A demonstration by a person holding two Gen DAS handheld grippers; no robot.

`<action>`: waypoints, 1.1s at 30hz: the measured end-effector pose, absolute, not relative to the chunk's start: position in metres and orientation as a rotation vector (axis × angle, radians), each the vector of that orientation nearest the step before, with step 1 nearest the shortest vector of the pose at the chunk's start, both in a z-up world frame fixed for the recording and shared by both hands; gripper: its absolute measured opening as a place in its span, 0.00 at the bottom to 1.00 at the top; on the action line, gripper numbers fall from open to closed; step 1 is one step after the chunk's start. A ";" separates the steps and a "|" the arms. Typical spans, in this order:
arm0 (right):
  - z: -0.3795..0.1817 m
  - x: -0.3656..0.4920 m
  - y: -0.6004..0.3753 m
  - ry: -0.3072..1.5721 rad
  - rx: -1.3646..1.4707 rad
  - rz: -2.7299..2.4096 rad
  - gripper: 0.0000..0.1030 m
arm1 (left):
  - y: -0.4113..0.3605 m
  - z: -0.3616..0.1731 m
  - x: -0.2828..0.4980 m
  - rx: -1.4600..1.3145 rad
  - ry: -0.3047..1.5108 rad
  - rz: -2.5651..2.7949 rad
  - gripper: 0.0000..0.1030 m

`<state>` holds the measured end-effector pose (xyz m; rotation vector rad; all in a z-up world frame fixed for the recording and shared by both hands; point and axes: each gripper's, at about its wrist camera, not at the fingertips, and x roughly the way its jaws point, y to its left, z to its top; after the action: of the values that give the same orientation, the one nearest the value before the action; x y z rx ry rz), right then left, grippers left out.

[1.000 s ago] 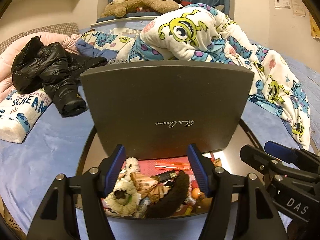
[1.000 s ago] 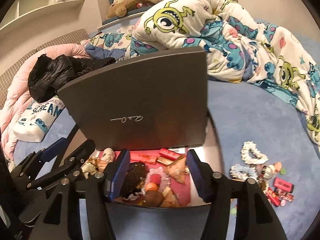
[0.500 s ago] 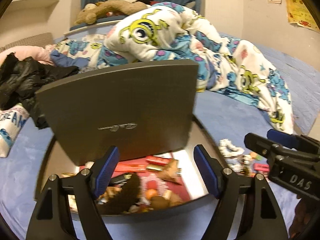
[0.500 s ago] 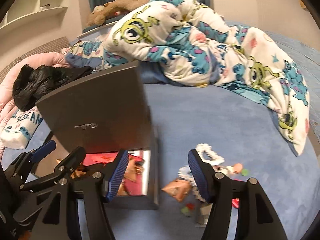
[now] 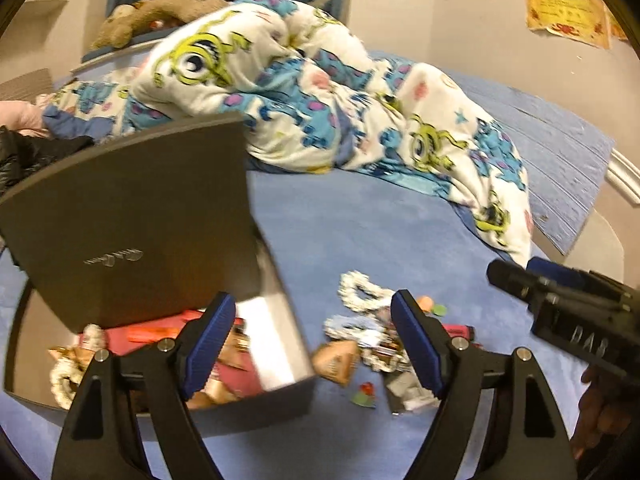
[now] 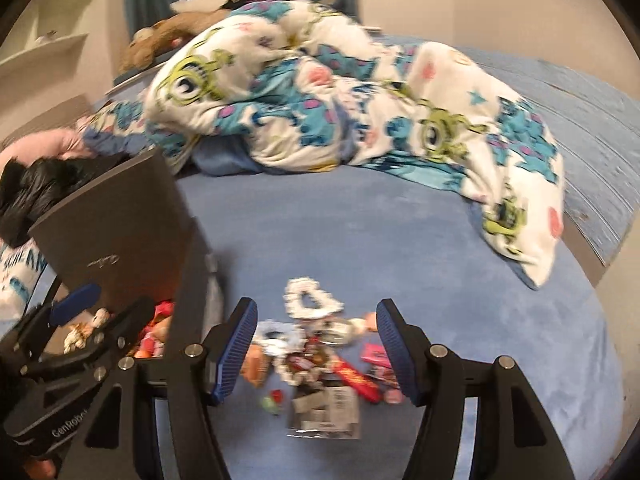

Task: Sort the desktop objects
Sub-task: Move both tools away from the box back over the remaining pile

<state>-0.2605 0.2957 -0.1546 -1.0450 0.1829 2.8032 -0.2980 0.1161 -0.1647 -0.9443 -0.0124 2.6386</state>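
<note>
Left wrist view is showing the left gripper (image 5: 310,342) tilting down beside the dark box (image 5: 276,360), its jaws opening with nothing between them. The right gripper (image 6: 314,346) is tilting down over the small pile of trinkets (image 6: 320,356) right of the box, open and empty.

The blue bed (image 6: 360,240) carries an open grey box (image 5: 132,216); right of the box lies a heap of small items (image 6: 320,344), behind it a crumpled cartoon blanket (image 6: 320,92).
</note>
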 end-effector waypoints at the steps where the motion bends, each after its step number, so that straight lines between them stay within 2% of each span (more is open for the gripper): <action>1: -0.155 -0.258 0.304 0.193 -1.038 2.791 0.62 | 0.122 -0.166 -0.297 -0.947 -0.007 2.622 0.79; 7: -0.157 -0.243 0.351 0.278 -1.008 2.716 0.62 | 0.152 -0.172 -0.293 -0.947 0.045 2.572 0.79; 14: -0.167 -0.241 0.363 0.264 -1.034 2.709 0.62 | 0.168 -0.185 -0.299 -0.971 0.058 2.540 0.79; 19: -0.191 -0.243 0.364 0.250 -1.095 2.714 0.62 | 0.182 -0.206 -0.306 -0.995 0.065 2.485 0.79; 24: -0.222 -0.247 0.367 0.302 -1.166 2.732 0.61 | 0.202 -0.221 -0.311 -0.950 0.180 2.482 0.80; 25: -0.227 -0.247 0.368 0.296 -1.176 2.718 0.61 | 0.205 -0.223 -0.312 -0.940 0.198 2.476 0.81; 28: -0.237 -0.247 0.376 0.327 -1.194 2.705 0.61 | 0.215 -0.228 -0.314 -0.911 0.236 2.493 0.92; 33: -0.246 -0.245 0.398 0.340 -1.183 2.656 0.61 | 0.222 -0.227 -0.316 -0.885 0.249 2.503 0.94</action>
<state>-0.2447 0.3979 -0.2460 -1.1831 0.3404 2.6563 -0.3163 0.2219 -0.2274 -0.8845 0.2491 2.5029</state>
